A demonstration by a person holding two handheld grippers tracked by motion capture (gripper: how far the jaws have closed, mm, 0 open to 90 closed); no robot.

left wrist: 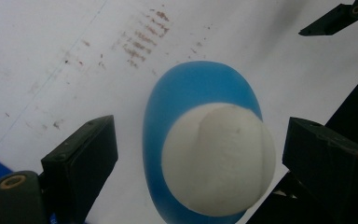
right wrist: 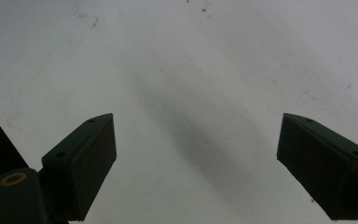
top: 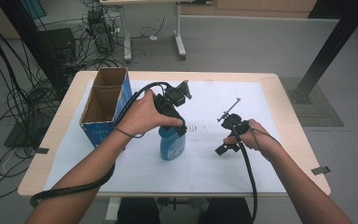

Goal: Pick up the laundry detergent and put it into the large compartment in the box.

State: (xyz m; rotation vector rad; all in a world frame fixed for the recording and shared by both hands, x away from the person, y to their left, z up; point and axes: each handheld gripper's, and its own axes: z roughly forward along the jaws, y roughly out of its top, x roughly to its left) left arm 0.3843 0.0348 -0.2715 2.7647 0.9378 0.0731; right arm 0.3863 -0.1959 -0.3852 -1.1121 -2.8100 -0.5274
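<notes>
- Fingers (left wrist: pixel 81 161) of the left gripper (left wrist: pixel 193 163) are standing wide, flanking the white round cap (left wrist: pixel 216 158) of the blue plastic bottle (top: pixel 171 142) without touching it.
- Right gripper (right wrist: pixel 196 163) is hanging wide open over bare white paper (right wrist: pixel 177 70).
- Farther off, the high view is showing an open brown cardboard box (top: pixel 103 105) left of the upright bottle.

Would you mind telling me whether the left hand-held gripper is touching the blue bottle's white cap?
Apart. The left gripper view shows the left hand-held gripper open, with white paper visible between each jaw and the white cap.
</notes>
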